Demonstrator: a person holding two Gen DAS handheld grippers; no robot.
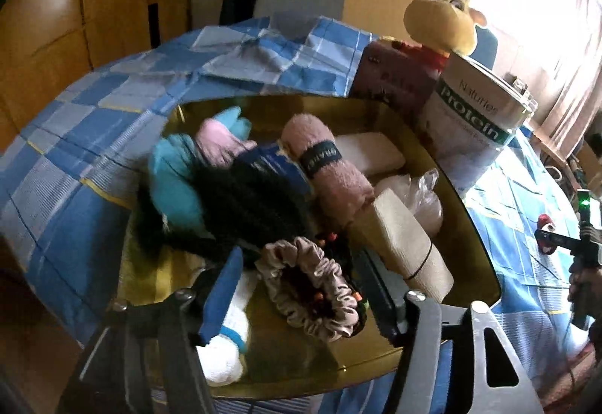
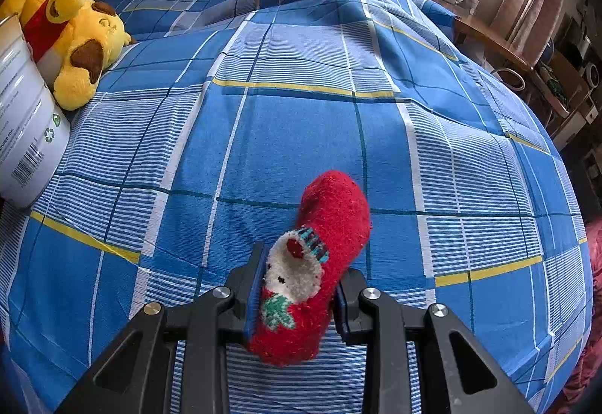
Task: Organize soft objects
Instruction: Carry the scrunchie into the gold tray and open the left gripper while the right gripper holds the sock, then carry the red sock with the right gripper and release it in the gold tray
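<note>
A gold tray (image 1: pixel 478 226) on the bed holds soft items: a rolled pink towel (image 1: pixel 331 169), a black fuzzy piece (image 1: pixel 240 203), a teal cloth (image 1: pixel 173 181), a beige scrunchie (image 1: pixel 312 286), a white sock (image 1: pixel 225 338) and a tan roll (image 1: pixel 406 241). My left gripper (image 1: pixel 297 286) hovers open over the tray's near end, around the scrunchie without clamping it. My right gripper (image 2: pixel 297 290) is shut on a red fuzzy sock (image 2: pixel 331 226) just above the blue plaid bedspread (image 2: pixel 301 113). The right gripper also shows in the left wrist view (image 1: pixel 553 237).
A white protein tin (image 1: pixel 474 120) stands beside the tray's far right corner, also in the right wrist view (image 2: pixel 22 120). A yellow plush dog (image 2: pixel 71 34) lies behind it. A mauve box (image 1: pixel 395 75) sits at the tray's far edge. Cluttered shelves (image 2: pixel 557 68) line the right.
</note>
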